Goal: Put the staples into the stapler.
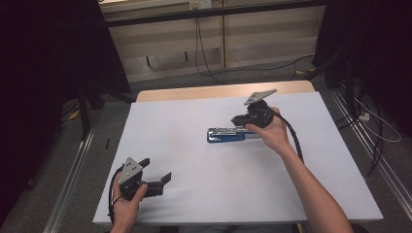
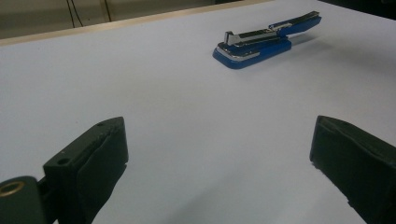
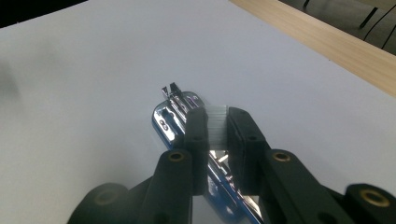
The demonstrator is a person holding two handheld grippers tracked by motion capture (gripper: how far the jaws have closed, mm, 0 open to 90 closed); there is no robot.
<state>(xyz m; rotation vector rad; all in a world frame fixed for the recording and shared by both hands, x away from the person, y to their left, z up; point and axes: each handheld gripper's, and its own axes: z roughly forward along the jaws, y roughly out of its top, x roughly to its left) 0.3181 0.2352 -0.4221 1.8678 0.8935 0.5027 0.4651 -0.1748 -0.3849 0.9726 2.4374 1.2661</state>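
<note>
1 stapler (image 1: 226, 134) | 1 staple strip (image 3: 217, 125) | 2 grippers: left gripper (image 1: 158, 173), right gripper (image 3: 217, 122)

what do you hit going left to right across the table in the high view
left gripper, open, at the near left → blue stapler lying mid-table → right gripper, held over the stapler's right end, its jaws nearly closed on a strip of staples as the right gripper view shows
</note>
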